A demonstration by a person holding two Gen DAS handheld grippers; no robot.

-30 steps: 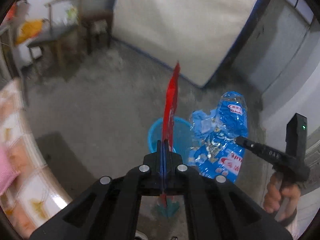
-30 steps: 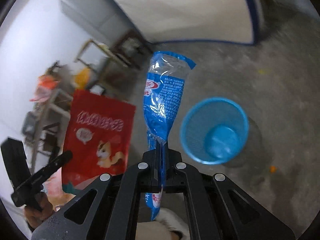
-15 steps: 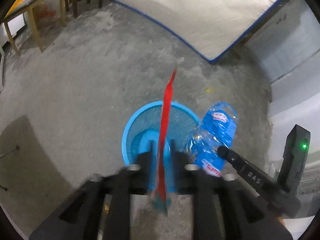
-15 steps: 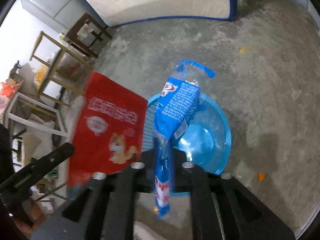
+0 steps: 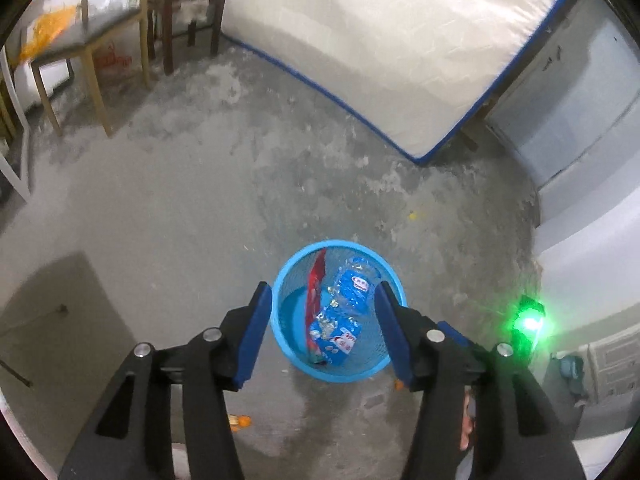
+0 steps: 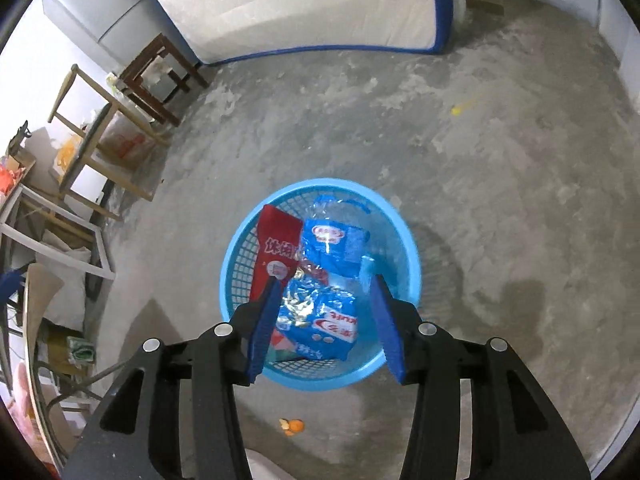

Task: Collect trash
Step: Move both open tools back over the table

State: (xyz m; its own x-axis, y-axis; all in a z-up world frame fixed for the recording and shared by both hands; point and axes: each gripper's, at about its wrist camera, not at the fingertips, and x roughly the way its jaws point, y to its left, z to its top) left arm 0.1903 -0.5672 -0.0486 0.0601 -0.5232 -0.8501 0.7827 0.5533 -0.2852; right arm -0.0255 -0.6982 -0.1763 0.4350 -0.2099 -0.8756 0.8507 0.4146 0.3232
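A blue mesh waste basket (image 5: 288,344) (image 6: 236,256) stands on the concrete floor. Inside it lie a red snack bag (image 5: 316,280) (image 6: 278,250) and a blue snack bag (image 5: 354,286) (image 6: 332,240). My left gripper (image 5: 322,292) is open and empty above the basket. My right gripper (image 6: 325,284) is open and empty above the basket too. The right gripper's green light (image 5: 530,320) shows at the right of the left wrist view.
A white mattress with blue edging (image 5: 380,40) (image 6: 304,8) leans against the wall. Wooden chairs and stools (image 5: 92,52) (image 6: 116,120) stand at the left. Orange peel bits (image 6: 294,426) (image 5: 240,421) lie on the floor near the basket. A yellow scrap (image 6: 456,110) lies farther off.
Both grippers opened and let go of their bags. The red bag and the blue bag dropped into the basket.
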